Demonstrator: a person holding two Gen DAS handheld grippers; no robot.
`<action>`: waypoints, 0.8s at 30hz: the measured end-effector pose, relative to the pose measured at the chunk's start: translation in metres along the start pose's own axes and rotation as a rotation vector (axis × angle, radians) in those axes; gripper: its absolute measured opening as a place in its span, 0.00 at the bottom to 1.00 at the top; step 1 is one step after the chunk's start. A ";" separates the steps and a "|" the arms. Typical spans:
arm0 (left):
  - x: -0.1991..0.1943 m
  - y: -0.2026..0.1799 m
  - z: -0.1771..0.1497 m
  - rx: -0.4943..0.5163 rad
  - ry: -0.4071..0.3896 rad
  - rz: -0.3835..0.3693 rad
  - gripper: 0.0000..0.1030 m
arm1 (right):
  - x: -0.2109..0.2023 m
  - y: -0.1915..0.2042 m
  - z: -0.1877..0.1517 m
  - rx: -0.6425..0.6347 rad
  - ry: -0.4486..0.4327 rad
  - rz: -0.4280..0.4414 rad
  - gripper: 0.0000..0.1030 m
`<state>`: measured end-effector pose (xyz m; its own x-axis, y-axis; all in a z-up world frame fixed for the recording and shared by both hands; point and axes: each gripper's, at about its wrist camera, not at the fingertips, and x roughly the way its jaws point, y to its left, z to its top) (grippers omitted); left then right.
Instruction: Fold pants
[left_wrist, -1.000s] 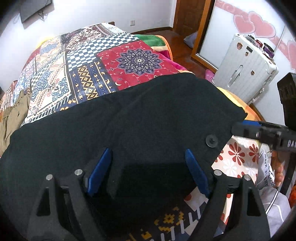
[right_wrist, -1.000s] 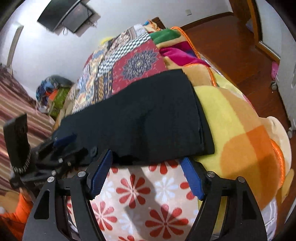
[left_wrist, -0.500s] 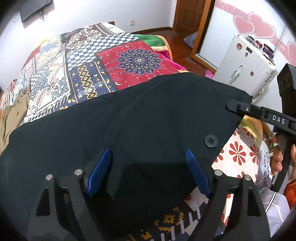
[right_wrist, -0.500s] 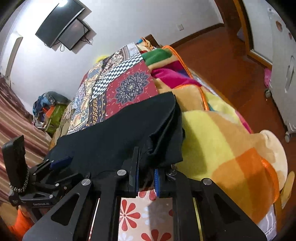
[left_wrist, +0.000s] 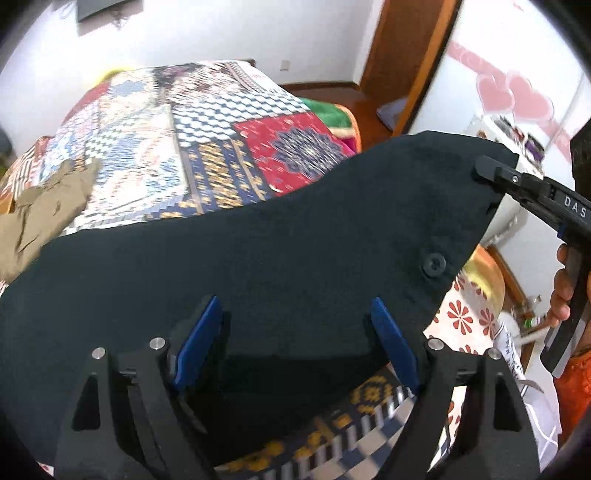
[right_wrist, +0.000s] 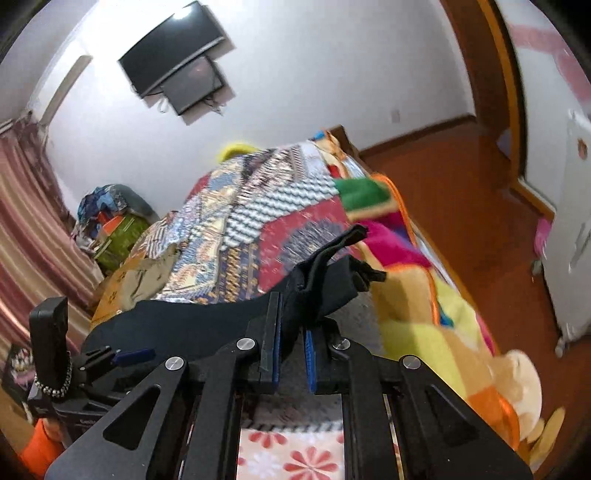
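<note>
Black pants (left_wrist: 258, 251) lie across the patchwork bed cover (left_wrist: 207, 140), a black button (left_wrist: 434, 264) showing near their right edge. My left gripper (left_wrist: 295, 325) hovers low over their near edge, open, the blue pads (left_wrist: 199, 332) wide apart with cloth between them but not pinched. My right gripper (left_wrist: 484, 171) is shut on the pants' far right corner and holds it up off the bed. In the right wrist view the bunched black cloth (right_wrist: 325, 280) sticks up from between the closed right gripper (right_wrist: 291, 314). The left gripper (right_wrist: 110, 358) shows at lower left.
A khaki garment (left_wrist: 44, 206) lies on the bed's left side. A yellow and orange blanket (right_wrist: 443, 325) and a floral sheet (right_wrist: 288, 454) cover the near end. A white suitcase (right_wrist: 569, 221) stands on the wooden floor at right. A hand (left_wrist: 561, 295) holds the right gripper's handle.
The right gripper closed on the pants' right corner and lifted it, pulling the cloth up into a peak. The left gripper rose a little and stayed open.
</note>
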<state>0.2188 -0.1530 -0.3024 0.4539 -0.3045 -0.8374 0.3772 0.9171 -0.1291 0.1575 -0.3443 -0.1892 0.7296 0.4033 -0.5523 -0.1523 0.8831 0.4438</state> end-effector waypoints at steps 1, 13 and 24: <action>-0.008 0.009 0.000 -0.018 -0.018 0.006 0.81 | 0.000 0.010 0.004 -0.025 -0.008 0.006 0.09; -0.091 0.105 -0.028 -0.206 -0.182 0.108 0.81 | 0.028 0.120 0.027 -0.247 -0.021 0.138 0.09; -0.126 0.169 -0.083 -0.364 -0.196 0.179 0.81 | 0.101 0.203 -0.027 -0.366 0.203 0.315 0.09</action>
<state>0.1585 0.0614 -0.2631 0.6435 -0.1434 -0.7519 -0.0142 0.9799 -0.1991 0.1821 -0.1183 -0.1737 0.4727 0.6689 -0.5736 -0.5926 0.7231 0.3549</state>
